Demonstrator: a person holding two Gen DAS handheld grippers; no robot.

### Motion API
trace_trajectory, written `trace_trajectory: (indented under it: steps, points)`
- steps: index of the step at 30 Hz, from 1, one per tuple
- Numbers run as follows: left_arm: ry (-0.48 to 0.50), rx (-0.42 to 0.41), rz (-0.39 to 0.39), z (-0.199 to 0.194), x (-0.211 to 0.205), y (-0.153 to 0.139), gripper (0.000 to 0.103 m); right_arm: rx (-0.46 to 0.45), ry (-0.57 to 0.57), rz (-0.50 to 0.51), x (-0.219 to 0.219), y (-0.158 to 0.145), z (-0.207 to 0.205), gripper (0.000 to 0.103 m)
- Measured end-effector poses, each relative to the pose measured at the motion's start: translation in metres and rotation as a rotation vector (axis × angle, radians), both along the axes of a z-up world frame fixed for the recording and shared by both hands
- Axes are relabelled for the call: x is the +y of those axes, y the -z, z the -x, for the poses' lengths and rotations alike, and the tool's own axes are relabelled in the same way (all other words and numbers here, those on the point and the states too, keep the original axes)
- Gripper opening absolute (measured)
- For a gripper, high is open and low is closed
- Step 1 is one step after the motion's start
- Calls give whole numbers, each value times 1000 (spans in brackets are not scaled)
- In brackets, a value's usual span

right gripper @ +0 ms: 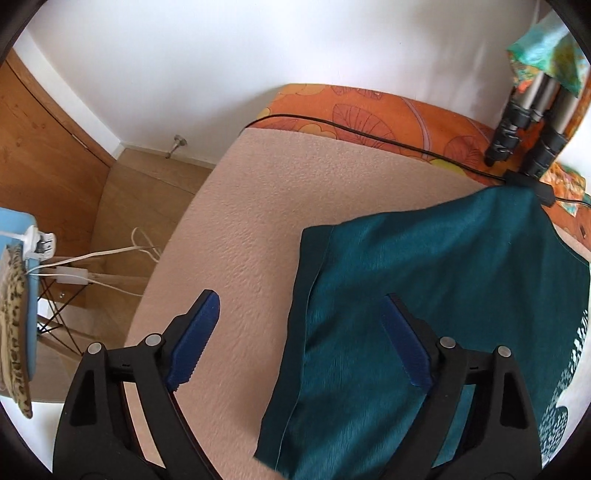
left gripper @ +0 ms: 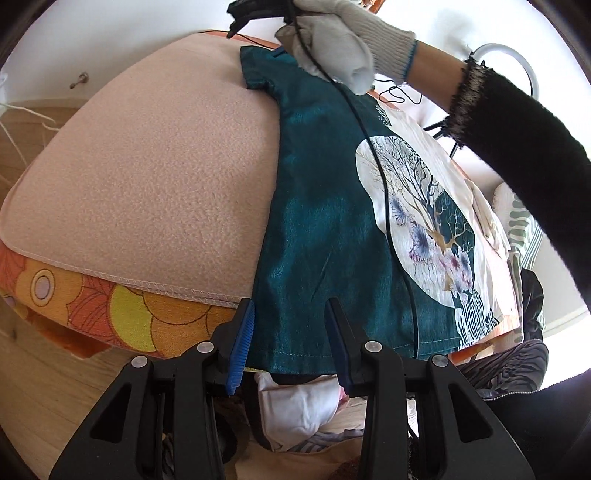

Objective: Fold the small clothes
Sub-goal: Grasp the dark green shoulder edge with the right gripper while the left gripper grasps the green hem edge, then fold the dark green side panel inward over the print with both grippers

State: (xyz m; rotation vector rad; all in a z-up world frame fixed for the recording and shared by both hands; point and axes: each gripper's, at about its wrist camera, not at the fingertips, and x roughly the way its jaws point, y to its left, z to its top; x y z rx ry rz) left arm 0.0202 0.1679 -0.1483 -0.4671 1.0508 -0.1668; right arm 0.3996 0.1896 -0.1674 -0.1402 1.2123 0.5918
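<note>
A small teal shirt (left gripper: 325,221) with a round white tree print lies flat on a pink fleece blanket (left gripper: 166,166). My left gripper (left gripper: 290,343) stands open at the near hem, a finger on either side of the hem's left corner. A gloved hand (left gripper: 343,44) holds my right gripper (left gripper: 243,14) above the shirt's far sleeve. In the right wrist view the right gripper (right gripper: 299,299) is wide open over the teal shirt's (right gripper: 424,277) left edge. One finger hangs over the blanket (right gripper: 258,203), the other over the cloth, with nothing gripped.
A black cable (left gripper: 384,192) hangs across the shirt. A white garment (left gripper: 454,162) lies under its right side. Orange floral cloth (left gripper: 110,314) covers the table below the blanket. Tripod legs (right gripper: 524,125) stand at the far right corner. More clothes (left gripper: 295,406) are piled below the near edge.
</note>
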Motion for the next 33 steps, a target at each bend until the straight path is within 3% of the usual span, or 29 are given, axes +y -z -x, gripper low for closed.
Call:
trace_trajectory:
  steps: [6,8,10,13,17,18,21,27,31,33]
  points:
    - [-13,-12,33,1,5,3,36,-29,-13,67,11,15,-7,77]
    - [-22,-15,23,2,5,3,31,-47,-35,97,15,15,-6,74]
    - [-25,-11,14,1,5,4,13,-76,-46,141,16,14,-3,66]
    - [-21,-13,32,-1,5,7,5,-107,-56,187,20,12,-3,49]
    - [-10,-53,49,0,4,3,2,-110,-51,188,16,10,-8,14]
    - [-12,-60,63,0,4,2,1,-103,-48,182,14,9,-10,11]
    - [-12,-85,89,-1,1,-3,1,-87,-45,152,6,7,-16,5]
    - [44,-137,111,-4,-15,-16,1,-109,-48,97,-10,-14,-22,4]
    - [8,-189,-41,1,-14,-29,1,-124,-46,84,-24,-26,-27,4]
    - [-34,-130,-28,3,-1,-24,1,-123,-34,80,-28,-29,-29,4]
